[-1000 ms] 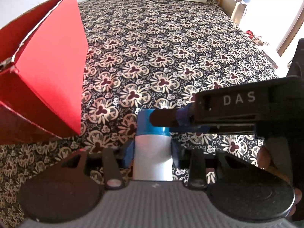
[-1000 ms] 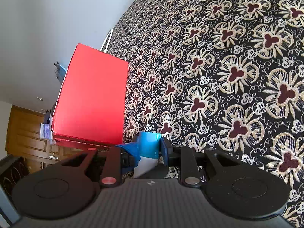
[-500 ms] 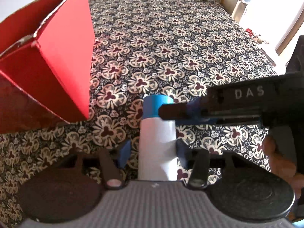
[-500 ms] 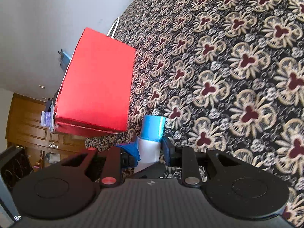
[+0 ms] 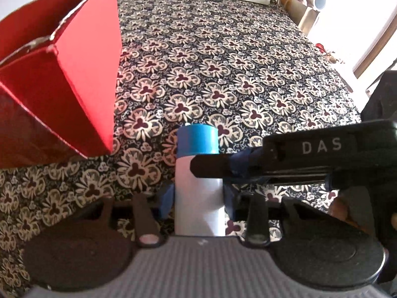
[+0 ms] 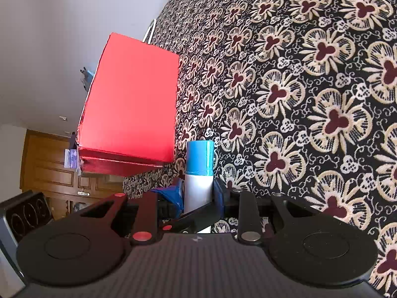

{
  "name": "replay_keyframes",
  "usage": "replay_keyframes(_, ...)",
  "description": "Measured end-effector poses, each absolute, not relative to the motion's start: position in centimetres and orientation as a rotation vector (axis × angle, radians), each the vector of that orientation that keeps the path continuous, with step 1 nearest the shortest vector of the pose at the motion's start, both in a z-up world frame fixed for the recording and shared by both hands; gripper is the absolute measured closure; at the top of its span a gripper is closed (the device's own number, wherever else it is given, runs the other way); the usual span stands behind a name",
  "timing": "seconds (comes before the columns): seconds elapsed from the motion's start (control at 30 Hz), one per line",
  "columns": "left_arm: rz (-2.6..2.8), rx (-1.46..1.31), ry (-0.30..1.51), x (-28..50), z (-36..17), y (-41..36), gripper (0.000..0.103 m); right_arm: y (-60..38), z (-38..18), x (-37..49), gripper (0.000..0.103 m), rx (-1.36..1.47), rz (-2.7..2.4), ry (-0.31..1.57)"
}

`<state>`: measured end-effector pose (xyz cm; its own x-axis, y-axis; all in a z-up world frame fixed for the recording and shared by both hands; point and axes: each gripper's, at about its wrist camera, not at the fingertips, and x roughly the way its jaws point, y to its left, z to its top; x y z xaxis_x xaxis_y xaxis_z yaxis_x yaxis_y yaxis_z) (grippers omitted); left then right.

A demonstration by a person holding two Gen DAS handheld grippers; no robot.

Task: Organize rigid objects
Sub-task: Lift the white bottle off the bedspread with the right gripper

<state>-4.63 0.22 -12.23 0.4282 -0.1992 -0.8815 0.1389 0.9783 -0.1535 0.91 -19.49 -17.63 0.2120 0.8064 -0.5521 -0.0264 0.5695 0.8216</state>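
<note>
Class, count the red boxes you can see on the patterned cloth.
1. The red box stands on the cloth, left of the bottle. Its far side is hidden, so another could sit behind it.

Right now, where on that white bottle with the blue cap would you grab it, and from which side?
Grip the bottle on its straight white body below the blue cap, fingers either side, coming in level. It is upright, round and smooth. Both the left gripper and the right gripper sit there.
</note>
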Motion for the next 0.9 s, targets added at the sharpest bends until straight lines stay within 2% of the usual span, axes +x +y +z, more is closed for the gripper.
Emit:
replay_keyframes(0.2,-0.251,-0.137,1.133,-4.5,-11.9,1.0,0.066,-18.3,-17.5,1.0,0.092,0.796,0.664,1.235)
replay_keyframes(0.3,-0.246,-0.130,1.137,-4.6,-11.9,0.9,0.066,-18.2,-17.6,1.0,0.096,0.803,0.657,1.239)
replay_keyframes(0.7,-0.235,-0.125,1.149,-4.8,-12.0,1.1,0.064,-18.0,-17.4,-0.1,0.098,0.801,0.627,1.234)
replay_keyframes(0.9,-0.225,-0.087,1.142,-5.4,-12.0,0.8,0.060,-18.3,-17.6,-0.3,0.098,0.809,0.622,1.228)
